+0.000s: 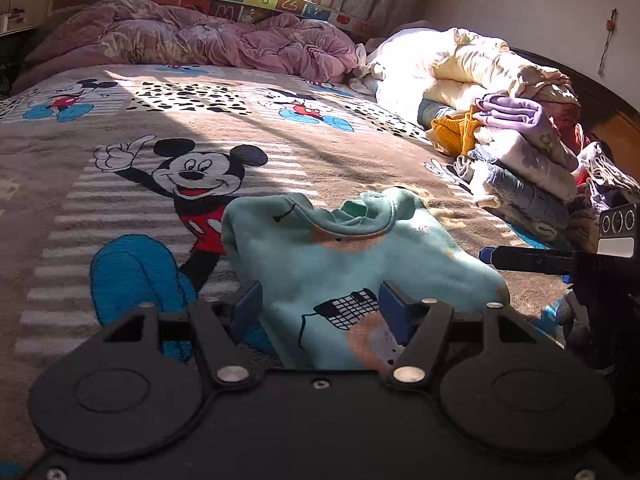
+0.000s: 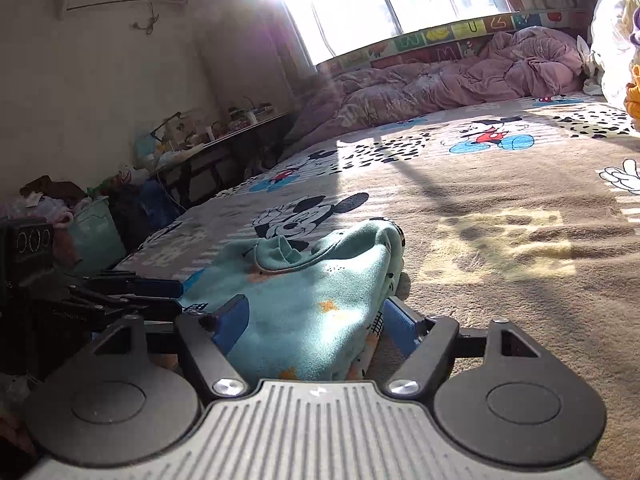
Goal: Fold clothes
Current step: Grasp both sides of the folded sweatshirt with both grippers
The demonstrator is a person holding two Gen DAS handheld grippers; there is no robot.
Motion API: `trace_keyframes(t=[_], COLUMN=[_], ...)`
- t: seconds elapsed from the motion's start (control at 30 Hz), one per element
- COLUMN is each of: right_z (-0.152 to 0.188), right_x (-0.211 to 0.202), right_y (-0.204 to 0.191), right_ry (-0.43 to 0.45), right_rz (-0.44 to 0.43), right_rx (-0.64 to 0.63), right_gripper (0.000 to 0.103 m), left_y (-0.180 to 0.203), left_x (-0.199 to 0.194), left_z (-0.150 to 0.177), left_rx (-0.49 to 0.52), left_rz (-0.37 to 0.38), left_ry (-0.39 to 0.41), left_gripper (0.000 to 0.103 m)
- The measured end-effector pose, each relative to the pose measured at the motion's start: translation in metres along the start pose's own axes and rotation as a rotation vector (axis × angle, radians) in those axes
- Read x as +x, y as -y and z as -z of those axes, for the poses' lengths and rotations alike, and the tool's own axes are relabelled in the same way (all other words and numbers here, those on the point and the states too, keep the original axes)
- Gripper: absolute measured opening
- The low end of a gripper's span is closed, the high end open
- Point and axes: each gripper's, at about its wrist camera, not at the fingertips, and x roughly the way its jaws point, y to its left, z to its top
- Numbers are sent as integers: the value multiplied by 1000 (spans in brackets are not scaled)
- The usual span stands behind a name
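A light teal children's sweatshirt with printed figures lies bunched on the cartoon-mouse bed cover, its neckline away from me. My left gripper stands over its near edge, with the cloth filling the gap between the blue pads; I see no pinch in the fabric. In the right wrist view the same sweatshirt sits between the wide-apart fingers of my right gripper; the right-hand pad stands just clear of the cloth. Each gripper shows at the edge of the other's view.
A pile of folded clothes and cream bedding lie at the bed's right. A pink quilt lies along the far side under the window. A cluttered low table and a teal bin stand left of the bed.
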Motion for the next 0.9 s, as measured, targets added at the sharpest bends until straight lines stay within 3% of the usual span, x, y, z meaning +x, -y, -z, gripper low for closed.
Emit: trace_keyframes(t=[0.1, 0.23, 0.33, 0.43, 0.53, 0.6, 0.67, 0.77, 0.83, 0.9], right_z=[-2, 2, 5, 3, 4, 5, 6, 6, 5, 0], right_x=[13, 48, 62, 71, 76, 77, 79, 79, 72, 63], right_y=[18, 36, 32, 34, 38, 37, 36, 37, 38, 31], right_ry=[-35, -128, -132, -122, -116, -118, -120, -116, -106, -114], right_rz=[-13, -63, -45, -54, -66, -74, -87, -120, -173, -203], right_rx=[152, 356, 357, 364, 354, 345, 339, 368, 440, 457], right_gripper=[90, 90, 90, 89, 75, 71, 62, 50, 47, 47], left_y=[-19, -29, -34, -36, -32, -31, -31, -43, -42, -42], left_x=[4, 13, 25, 36, 45, 49, 52, 42, 23, 10], left_z=[0, 9, 14, 14, 12, 12, 13, 17, 16, 18], left_rx=[-225, -393, -493, -561, -579, -590, -617, -743, -749, -724], left_rz=[33, 70, 78, 94, 87, 95, 112, 184, 211, 189], left_ry=[-42, -79, -93, -69, -51, -45, -39, -2, 17, 2], left_gripper=[64, 65, 65, 64, 63, 60, 43, 35, 35, 36])
